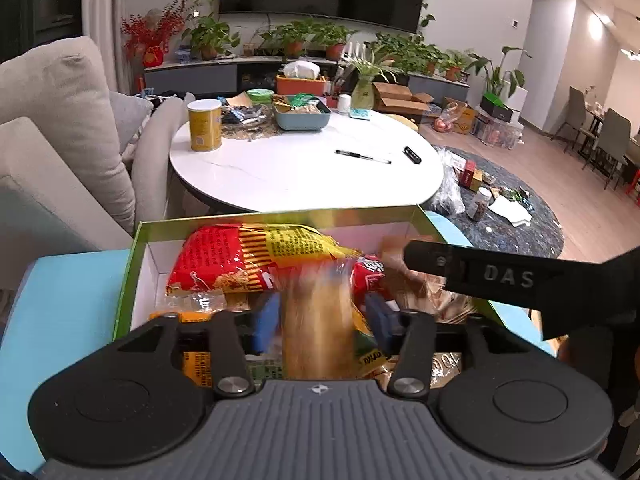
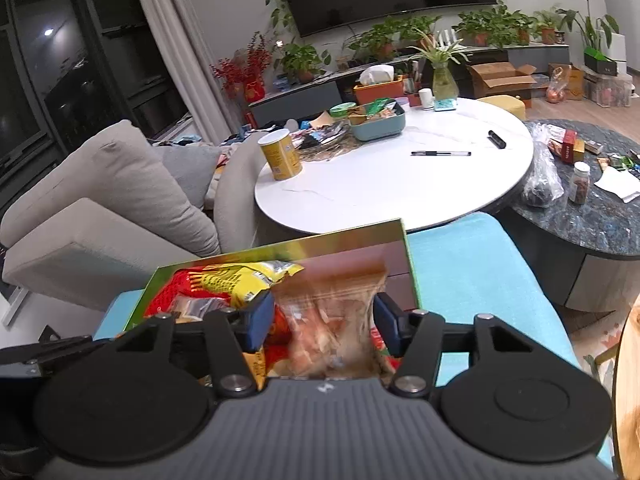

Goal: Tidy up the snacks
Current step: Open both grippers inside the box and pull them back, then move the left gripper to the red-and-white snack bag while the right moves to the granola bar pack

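A green-rimmed box (image 1: 280, 216) with white walls sits on a turquoise seat (image 1: 68, 304) and holds several snack packets, the largest a red and yellow bag (image 1: 256, 256). My left gripper (image 1: 322, 320) hangs over the box. A blurred tan packet (image 1: 318, 320) lies between its blue pads with a gap on each side. My right gripper (image 2: 324, 316) is over the box's right half (image 2: 280, 246). Its pads press on a blurred clear bag of orange-brown snacks (image 2: 328, 320). One of its black fingers (image 1: 432, 260) shows at the right of the left wrist view.
Beyond the box stands a white round table (image 1: 304, 168) with a yellow can (image 1: 204, 126), a blue tray of snacks (image 1: 302, 114) and a pen (image 1: 362, 156). A grey sofa (image 1: 60, 128) is at the left. A dark marble table (image 2: 580, 220) with jars and packets is at the right.
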Demonstrator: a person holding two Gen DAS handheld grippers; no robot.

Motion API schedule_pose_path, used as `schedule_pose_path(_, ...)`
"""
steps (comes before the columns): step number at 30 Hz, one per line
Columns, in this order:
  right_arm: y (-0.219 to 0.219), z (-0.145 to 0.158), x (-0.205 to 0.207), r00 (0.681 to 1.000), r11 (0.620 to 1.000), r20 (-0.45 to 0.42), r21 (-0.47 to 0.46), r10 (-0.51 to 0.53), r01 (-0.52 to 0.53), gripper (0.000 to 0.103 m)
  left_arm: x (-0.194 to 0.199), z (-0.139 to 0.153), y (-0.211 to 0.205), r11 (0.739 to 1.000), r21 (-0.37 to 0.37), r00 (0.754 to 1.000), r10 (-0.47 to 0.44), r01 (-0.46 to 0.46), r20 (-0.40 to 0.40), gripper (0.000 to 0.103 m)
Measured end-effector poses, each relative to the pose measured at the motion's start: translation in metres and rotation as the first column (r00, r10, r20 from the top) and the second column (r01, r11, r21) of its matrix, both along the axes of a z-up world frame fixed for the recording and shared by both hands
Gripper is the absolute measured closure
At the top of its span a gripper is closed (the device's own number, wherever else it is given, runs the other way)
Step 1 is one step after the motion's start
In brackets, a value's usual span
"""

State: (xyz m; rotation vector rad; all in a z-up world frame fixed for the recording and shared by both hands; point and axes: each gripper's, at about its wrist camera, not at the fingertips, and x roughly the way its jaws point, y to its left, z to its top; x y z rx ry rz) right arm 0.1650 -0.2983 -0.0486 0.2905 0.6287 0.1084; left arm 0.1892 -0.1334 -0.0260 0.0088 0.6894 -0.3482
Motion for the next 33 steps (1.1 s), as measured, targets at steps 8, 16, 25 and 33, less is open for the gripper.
schedule_pose_path(8, -0.010, 0.012, -0.018, 1.000, 1.000, 0.024, 0.003, -0.007, 0.007, 0.034, -0.016, 0.011, 0.005, 1.000, 0.009, 0.999, 0.009, -0.009, 0.036, 0.044)
schedule_pose_path(16, -0.019, 0.016, -0.051, 1.000, 1.000, 0.010, -0.006, 0.009, -0.009, 0.034, -0.050, 0.018, 0.012, 1.000, -0.007, 0.999, -0.002, 0.003, 0.040, 0.043)
schedule_pose_path(25, -0.033, -0.002, -0.083, 0.998, 0.998, -0.055, -0.055, -0.008, 0.005, 0.034, -0.103, 0.006, -0.006, 0.994, -0.012, 0.994, -0.104, 0.104, -0.012, 0.041)
schedule_pose_path(33, -0.048, -0.013, -0.095, 0.995, 0.996, -0.097, -0.082, -0.024, 0.016, 0.034, -0.140, -0.029, -0.051, 0.970, -0.013, 0.964, -0.244, 0.244, -0.105, 0.037)
